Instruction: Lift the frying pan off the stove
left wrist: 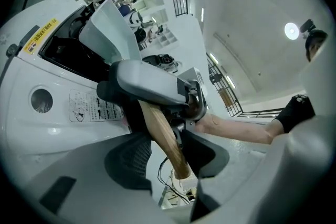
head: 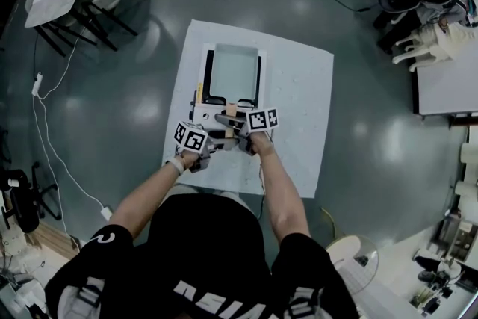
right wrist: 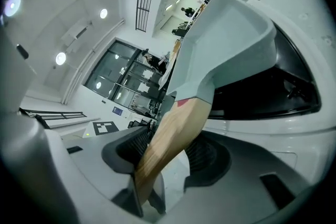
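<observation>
— Whereabouts of the frying pan (head: 234,71)?
— On top of the stove (head: 199,113), apparently resting flat, not yet raised. Pointing its wooden handle (head: 231,111) out past the stove's near edge.

— Step in hand?
— Securing the grip, by the look of it, just ahead of the lift.

— Left gripper (left wrist: 165,157)?
— Closed on the handle's free end, the part farthest from the stove, pinching the wood from both sides.

— Right gripper (right wrist: 168,157)?
— Clamped on the same handle, closer to the stove, just short of the grey neck joining the pan.

— Next move?
— Probably a straight raise with both together. Hold firm, since most of the weight seems to sit over the stove and could dip the far edge. Keep level, clear the stove's top, then carry away over the white mat (head: 299,86).
</observation>
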Demonstrator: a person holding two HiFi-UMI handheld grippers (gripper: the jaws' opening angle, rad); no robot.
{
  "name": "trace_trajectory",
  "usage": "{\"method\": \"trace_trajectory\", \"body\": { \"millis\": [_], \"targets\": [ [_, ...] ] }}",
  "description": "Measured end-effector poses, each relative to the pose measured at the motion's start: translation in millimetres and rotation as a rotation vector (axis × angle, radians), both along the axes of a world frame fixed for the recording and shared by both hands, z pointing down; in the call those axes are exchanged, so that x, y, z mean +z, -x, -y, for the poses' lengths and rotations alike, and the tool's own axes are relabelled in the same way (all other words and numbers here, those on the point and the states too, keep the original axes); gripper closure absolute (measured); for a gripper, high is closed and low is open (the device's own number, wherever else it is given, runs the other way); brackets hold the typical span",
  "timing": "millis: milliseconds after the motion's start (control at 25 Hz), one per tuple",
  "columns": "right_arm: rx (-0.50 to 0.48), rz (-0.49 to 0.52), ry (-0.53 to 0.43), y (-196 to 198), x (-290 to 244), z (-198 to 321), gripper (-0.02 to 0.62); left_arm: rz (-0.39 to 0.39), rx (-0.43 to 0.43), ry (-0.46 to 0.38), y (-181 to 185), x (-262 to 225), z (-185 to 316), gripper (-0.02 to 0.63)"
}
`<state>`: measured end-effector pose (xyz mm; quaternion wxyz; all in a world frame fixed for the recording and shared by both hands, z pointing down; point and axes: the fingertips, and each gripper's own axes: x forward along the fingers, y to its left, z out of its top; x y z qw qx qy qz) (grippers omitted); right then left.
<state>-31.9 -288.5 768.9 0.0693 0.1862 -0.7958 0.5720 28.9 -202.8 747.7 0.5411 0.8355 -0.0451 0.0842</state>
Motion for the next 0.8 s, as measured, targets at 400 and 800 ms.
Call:
{"method": "trace_trajectory", "body": {
  "millis": [400,800],
  "targets": [
    [0.038,0.082,0.000,0,-2,1,0.405,0.035,0.010,-0.029,0,0,-1,0.428],
    [0.070,0.131,-0.046,0,-29,2,0.405,0.049,0.004,-0.094,2,-27,-2,0.426]
  ]
}}
